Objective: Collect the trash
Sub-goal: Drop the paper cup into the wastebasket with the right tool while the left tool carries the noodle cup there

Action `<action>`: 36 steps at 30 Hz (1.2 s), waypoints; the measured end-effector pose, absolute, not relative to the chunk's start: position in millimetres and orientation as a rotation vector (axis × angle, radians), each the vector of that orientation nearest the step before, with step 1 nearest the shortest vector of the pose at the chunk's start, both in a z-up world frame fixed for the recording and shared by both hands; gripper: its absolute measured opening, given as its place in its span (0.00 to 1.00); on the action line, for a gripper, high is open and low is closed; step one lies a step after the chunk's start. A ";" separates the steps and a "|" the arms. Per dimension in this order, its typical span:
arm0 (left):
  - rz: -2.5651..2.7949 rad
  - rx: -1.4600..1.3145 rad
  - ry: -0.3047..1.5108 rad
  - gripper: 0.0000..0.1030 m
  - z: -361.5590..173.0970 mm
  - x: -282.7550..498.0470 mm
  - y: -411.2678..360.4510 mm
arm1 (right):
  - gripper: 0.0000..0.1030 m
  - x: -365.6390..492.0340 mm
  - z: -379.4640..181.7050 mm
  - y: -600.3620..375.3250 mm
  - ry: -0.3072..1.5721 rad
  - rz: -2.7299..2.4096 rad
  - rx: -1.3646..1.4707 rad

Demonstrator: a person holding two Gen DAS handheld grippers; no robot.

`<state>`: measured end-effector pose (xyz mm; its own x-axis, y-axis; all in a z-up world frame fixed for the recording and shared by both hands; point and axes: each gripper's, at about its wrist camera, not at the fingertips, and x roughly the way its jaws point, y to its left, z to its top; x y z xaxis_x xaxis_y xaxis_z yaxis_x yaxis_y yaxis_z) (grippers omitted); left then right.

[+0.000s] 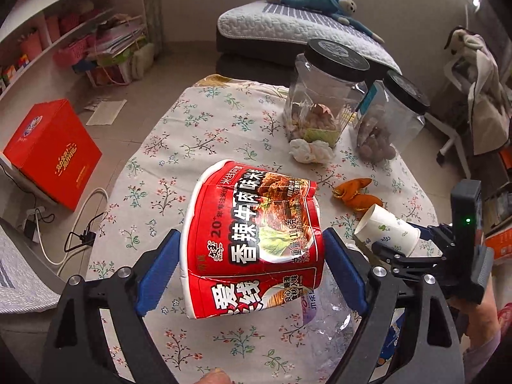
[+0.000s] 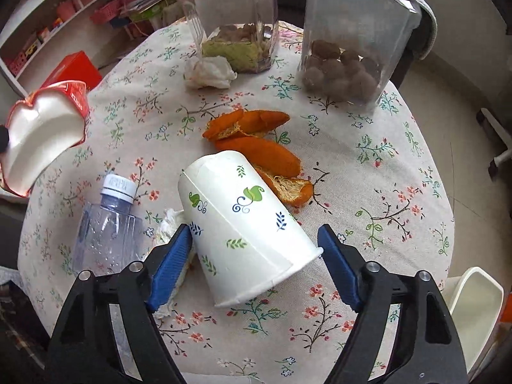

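My left hand-held gripper (image 1: 252, 265) pinches the light, crumpling noodle bowl (image 1: 252, 240) mid-wall; my right hand-held gripper (image 2: 254, 256) squeezes the thin paper cup (image 2: 246, 227) near its rim, gently.

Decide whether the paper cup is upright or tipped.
Tipped: the paper cup lies slanted between the right claw's fingers, base pointing away, rim toward the camera.

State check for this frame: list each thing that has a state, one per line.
Noodle bowl: crushed, held off the table by left gripper.
Paper cup: tipped, gripped by right gripper.
Plastic bottle: capped, lying down.
Orange peel: loose on the tablecloth.
Tissue: crumpled.
Two jars: lidded, upright.
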<state>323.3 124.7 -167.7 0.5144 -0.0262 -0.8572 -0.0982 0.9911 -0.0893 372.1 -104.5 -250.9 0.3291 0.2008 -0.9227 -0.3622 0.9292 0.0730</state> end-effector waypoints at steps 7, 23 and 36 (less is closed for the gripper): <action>0.091 -0.142 0.973 0.83 -159.6 321.2 131.7 | 0.72 361.4 -207.8 -97.5 1.007 0.352 -0.106; 0.278 -0.045 0.576 0.83 -103.3 278.8 111.9 | 0.75 304.9 -111.7 -80.9 0.513 0.169 -0.075; 0.283 -0.025 0.441 0.83 -84.0 255.2 73.0 | 0.75 278.2 -85.0 -109.1 0.366 0.055 -0.085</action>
